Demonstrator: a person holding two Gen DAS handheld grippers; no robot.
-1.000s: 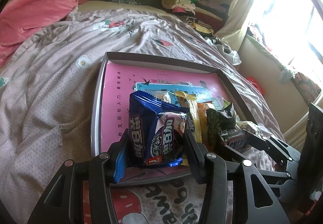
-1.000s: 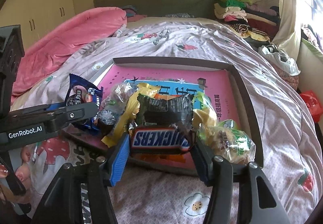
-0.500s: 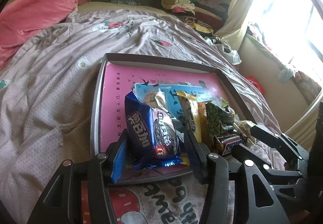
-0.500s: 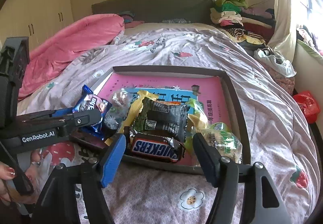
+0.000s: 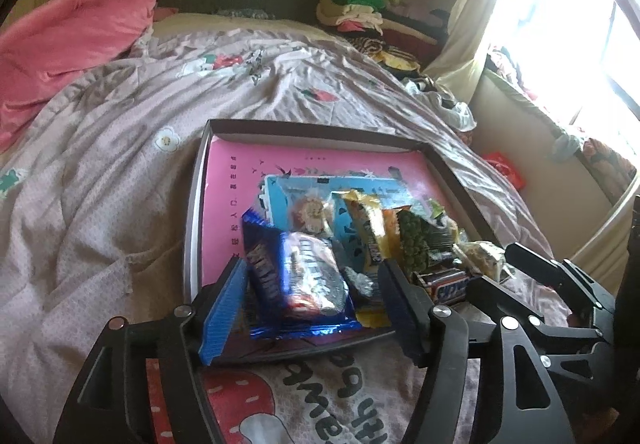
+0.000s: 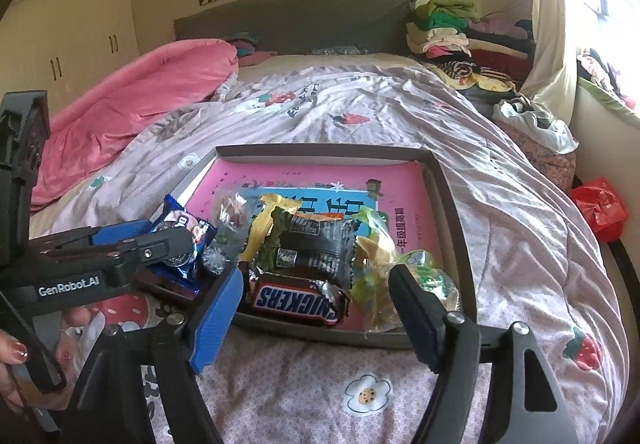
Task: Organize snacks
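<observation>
- Snacks: about seven wrapped packs, bunched at the near end of one shallow grey cardboard tray [image 6: 452,203] with a pink printed sheet lining its floor; tray sits on the lilac patterned duvet [image 6: 400,115].
- Counted: one blue foil cookie pack [image 5: 296,276], one brown Snickers bar [image 6: 294,300], one black crinkled pack [image 6: 316,244], one yellow wrapper [image 6: 266,219], one clear pack with a brown sweet [image 6: 232,211], one clear green-printed bag [image 6: 424,272], one small silver-foil piece [image 6: 214,258]. Count is approximate; the pile overlaps.
- Two grippers. Left gripper [image 5: 312,296]: jaws spread and just been opening, cookie pack lies between them on the tray, pads clear of it.
- Right gripper [image 6: 316,300]: jaws spread and just been opening, Snickers bar between them in the tray, not pinched.
- One hand [image 6: 24,364] at the lower left edge of the right view, cut off by the frame.
- Hidden or unclear: an orange wrapper mostly buried under the black pack; cookie pack blurred in the left view, half covered by the left gripper in the right view; sheet print too small to read.
</observation>
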